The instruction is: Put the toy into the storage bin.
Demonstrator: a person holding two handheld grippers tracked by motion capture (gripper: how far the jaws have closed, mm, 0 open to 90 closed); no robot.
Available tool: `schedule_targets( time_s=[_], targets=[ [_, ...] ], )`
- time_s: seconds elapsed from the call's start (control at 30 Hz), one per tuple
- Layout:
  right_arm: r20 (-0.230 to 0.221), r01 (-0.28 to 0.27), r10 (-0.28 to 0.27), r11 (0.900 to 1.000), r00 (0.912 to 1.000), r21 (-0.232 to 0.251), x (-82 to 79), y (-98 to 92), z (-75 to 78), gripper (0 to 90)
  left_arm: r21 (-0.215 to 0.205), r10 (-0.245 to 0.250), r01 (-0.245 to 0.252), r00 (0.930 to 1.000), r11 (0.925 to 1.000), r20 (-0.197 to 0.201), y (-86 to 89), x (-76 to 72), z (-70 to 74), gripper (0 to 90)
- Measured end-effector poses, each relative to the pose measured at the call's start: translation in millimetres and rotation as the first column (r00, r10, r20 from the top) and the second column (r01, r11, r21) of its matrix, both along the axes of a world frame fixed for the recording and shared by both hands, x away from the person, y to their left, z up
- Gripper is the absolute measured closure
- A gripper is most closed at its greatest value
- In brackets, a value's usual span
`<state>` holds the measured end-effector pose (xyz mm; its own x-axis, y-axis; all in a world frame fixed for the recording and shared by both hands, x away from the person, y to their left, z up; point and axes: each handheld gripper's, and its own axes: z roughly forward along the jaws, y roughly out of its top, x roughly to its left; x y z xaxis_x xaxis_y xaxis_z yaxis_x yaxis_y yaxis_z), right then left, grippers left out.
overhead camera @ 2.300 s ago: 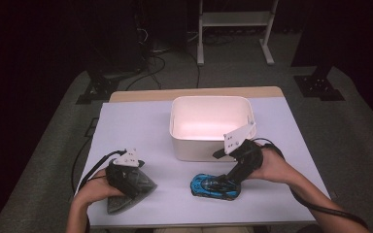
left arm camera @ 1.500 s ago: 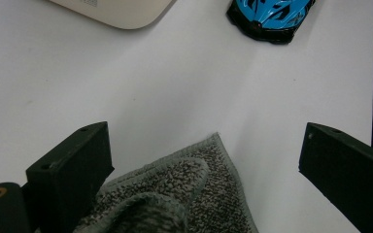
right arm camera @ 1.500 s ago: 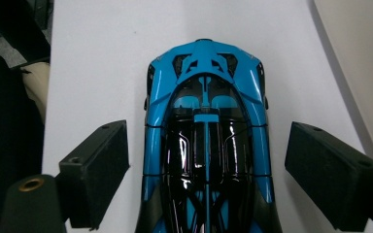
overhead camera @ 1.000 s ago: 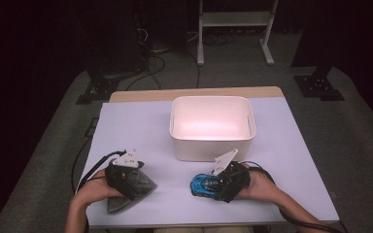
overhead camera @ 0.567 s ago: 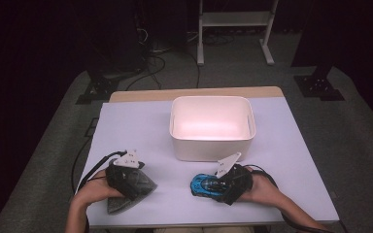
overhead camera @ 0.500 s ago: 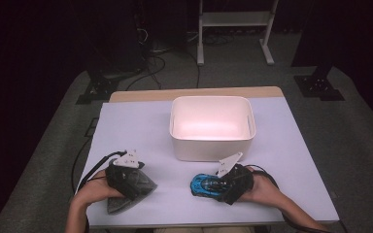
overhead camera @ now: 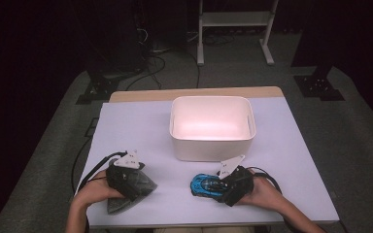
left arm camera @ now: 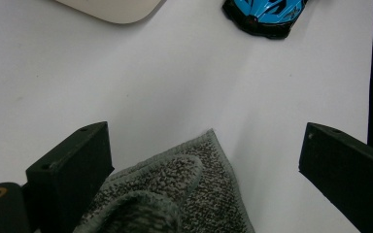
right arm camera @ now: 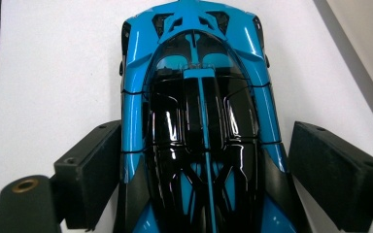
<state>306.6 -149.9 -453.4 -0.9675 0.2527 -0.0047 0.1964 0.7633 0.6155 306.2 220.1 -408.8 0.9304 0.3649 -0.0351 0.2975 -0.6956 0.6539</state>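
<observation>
The right gripper [right arm camera: 201, 179] has its two black, blocky jaws spread to either side of the car [right arm camera: 199, 121]. The left jaw lies against the car's flank and the right jaw stands a little off it, so nothing is clamped. The car is a glossy toy, low and wedge-shaped, blue with a black roof and black ribs down its back. It sits on its wheels near the front edge of the table [overhead camera: 141, 126], right of the middle.

The left gripper [left arm camera: 206, 165] is wide open, with its jaws well apart over a cloth [left arm camera: 184, 194]. The cloth is grey, nubbly and folded to a blunt corner that points out between the jaws; it touches or lies just under the left jaw and is clear of the right one. It lies near the table's front left corner.

The table top is smooth, matt and white, with a strip of wood along its far edge. A bin [overhead camera: 211, 148] stands at the middle of it, beyond the car: white, rectangular, round-cornered, smooth-walled, with nothing in it.
</observation>
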Motion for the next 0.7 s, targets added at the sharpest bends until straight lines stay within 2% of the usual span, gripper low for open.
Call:
schedule_targets(
  time_s=[0.13, 0.37, 0.43, 0.5, 0.7],
  targets=[
    [-0.002, 0.005, -0.005, 1.0, 1.0, 0.015, -0.7, -1.1, -1.0, 12.9, -0.002, -0.001, 0.001, 1.0, 1.0, 0.001, -0.3, -0.2, 0.0, 4.2],
    [-0.001, -0.002, 0.002, 1.0, 1.0, -0.006, 0.5, 0.4, 0.6, 14.3, -0.001, -0.001, 0.001, 1.0, 1.0, 0.001, -0.3, -0.2, 0.3, 4.1],
    [0.0, 0.002, -0.002, 1.0, 1.0, -0.005, 0.0, 0.3, 0.7, 15.5, -0.002, 0.0, 0.0, 1.0, 1.0, 0.001, -0.3, -0.2, 0.3, 4.1],
    [-0.005, 0.001, -0.001, 1.0, 1.0, -0.006, -1.7, 0.1, 2.4, 21.4, -0.002, -0.002, 0.002, 1.0, 1.0, 0.004, -0.3, 0.0, 0.5, 4.2],
    [0.0, -0.008, 0.008, 1.0, 1.0, -0.013, -3.0, 1.1, 3.8, 24.0, 0.002, -0.004, 0.004, 1.0, 1.0, 0.002, -1.3, -0.4, 0.4, 4.2]
  ],
)
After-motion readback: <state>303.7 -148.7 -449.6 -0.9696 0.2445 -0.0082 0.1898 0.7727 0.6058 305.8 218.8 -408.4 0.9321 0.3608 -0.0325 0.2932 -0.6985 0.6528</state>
